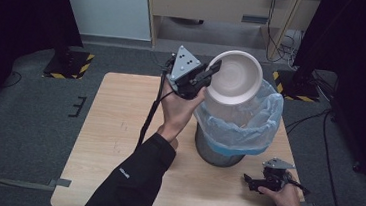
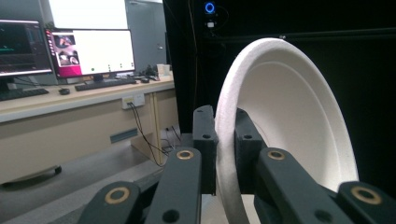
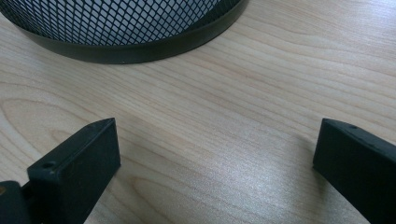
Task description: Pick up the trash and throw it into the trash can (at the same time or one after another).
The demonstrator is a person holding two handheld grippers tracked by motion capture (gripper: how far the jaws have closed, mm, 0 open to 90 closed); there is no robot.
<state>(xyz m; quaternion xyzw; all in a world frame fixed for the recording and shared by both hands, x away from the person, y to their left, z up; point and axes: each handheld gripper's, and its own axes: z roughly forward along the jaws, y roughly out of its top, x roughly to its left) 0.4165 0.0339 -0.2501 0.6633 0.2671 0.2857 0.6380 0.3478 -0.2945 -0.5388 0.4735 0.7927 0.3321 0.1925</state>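
A white foam bowl (image 1: 235, 77) is held up on edge over the mouth of a mesh waste bin (image 1: 219, 151) lined with a pale blue bag (image 1: 249, 124). My left gripper (image 1: 213, 71) is shut on the bowl's rim, its two jaws pinching the rim of the bowl (image 2: 280, 116) from both sides in the left gripper view. My right gripper (image 1: 250, 181) rests low on the table at the front right, open, with bare wood between its jaws. The bin's black mesh base (image 3: 121, 28) stands just ahead of it.
The wooden table (image 1: 118, 127) is bare to the left of the bin. Beyond the far edge lie grey floor, striped stand bases (image 1: 69, 65) and cables. A desk with monitors (image 2: 88, 53) stands in the background.
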